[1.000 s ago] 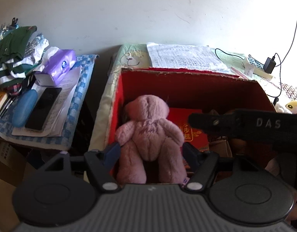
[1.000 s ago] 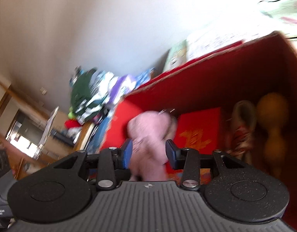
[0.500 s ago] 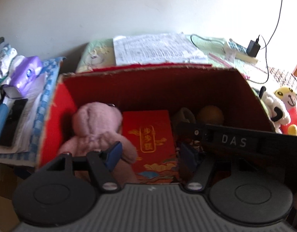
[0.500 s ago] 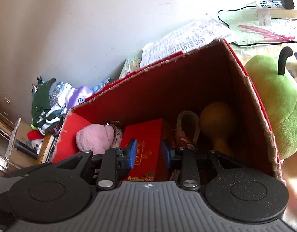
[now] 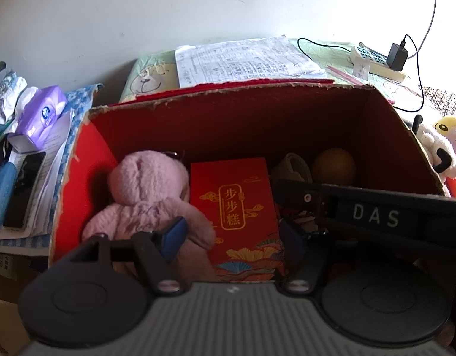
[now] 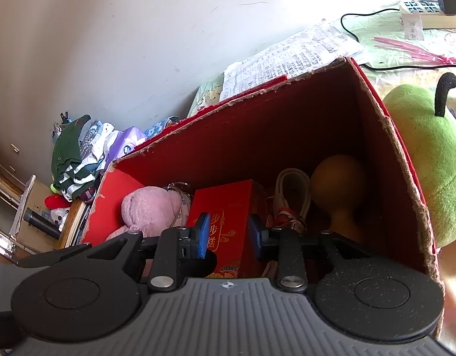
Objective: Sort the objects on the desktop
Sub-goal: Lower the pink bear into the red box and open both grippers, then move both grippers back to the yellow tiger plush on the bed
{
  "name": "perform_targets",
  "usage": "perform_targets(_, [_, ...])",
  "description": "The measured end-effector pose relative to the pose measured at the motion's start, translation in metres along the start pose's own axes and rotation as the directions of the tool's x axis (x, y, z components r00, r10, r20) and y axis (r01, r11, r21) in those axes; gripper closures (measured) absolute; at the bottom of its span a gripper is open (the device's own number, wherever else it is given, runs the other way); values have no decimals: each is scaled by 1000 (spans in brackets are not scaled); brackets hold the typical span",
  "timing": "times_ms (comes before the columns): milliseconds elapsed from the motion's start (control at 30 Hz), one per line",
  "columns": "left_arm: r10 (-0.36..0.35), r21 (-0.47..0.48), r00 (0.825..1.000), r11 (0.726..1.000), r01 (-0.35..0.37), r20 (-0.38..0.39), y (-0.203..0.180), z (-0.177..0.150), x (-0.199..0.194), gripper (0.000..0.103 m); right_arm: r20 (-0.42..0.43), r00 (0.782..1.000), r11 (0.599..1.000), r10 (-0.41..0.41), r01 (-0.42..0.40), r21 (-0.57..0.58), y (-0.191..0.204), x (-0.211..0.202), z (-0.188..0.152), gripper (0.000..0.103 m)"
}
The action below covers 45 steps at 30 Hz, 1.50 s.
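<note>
An open red cardboard box (image 5: 228,98) holds a pink plush bear (image 5: 147,195) lying at its left end. Beside the bear stands a red gift box (image 5: 237,207) with gold characters. To its right are a white strap bundle (image 5: 293,166) and a brown gourd (image 5: 335,166). My left gripper (image 5: 232,235) hovers open over the box's near edge, nothing between its blue pads. My right gripper (image 6: 228,235) is open too, above the gift box (image 6: 228,204), with the bear (image 6: 150,210) to its left. Its black side bar marked DAS (image 5: 373,216) crosses the left wrist view.
A green pear plush (image 6: 427,154) leans against the box's right wall. White and yellow plush toys (image 5: 444,148) sit beyond it. Papers (image 5: 242,59) and a power strip (image 5: 376,62) lie behind. A tissue pack (image 5: 41,112), phone (image 5: 26,190) and clothes (image 6: 73,151) are left.
A second ago the pink bear stood between my left gripper's fingers; it now lies free in the box's left end. Both grippers have swung right, toward the box's middle.
</note>
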<state>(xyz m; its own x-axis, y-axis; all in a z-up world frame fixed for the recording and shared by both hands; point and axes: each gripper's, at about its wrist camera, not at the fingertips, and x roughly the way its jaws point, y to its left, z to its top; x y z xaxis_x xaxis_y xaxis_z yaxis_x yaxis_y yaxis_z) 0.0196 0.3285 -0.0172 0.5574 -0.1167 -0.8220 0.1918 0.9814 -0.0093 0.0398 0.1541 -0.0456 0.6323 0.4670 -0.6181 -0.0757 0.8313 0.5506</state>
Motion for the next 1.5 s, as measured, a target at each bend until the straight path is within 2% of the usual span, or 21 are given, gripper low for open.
perform_targets(567, [34,-12,999,999,-34,8,-6,2,-12,22,-2,998,998,55,-55,-27,-2,0,2,70])
perform_targets(800, [57,-13,998,998,-57,24,-9,-1,-21,20,-7,999,998,47,-48,-37,0,1,2,70])
perform_targets(967, [77,-9,996,997,-77,39,-13,-2,-28,19,16,1000,998,11,-9,-69,5,-2,0,70])
perform_targets(1300, [146,-9,987,989,-146,64,-28,0,-47,16,53,998,999,46,-45,-26,-6,-32,-1,69])
perform_targets(1500, [177,-15,981,984,-176,77,-48,1,-58,15,85,994,996,70,-64,-62,-11,-57,1,69])
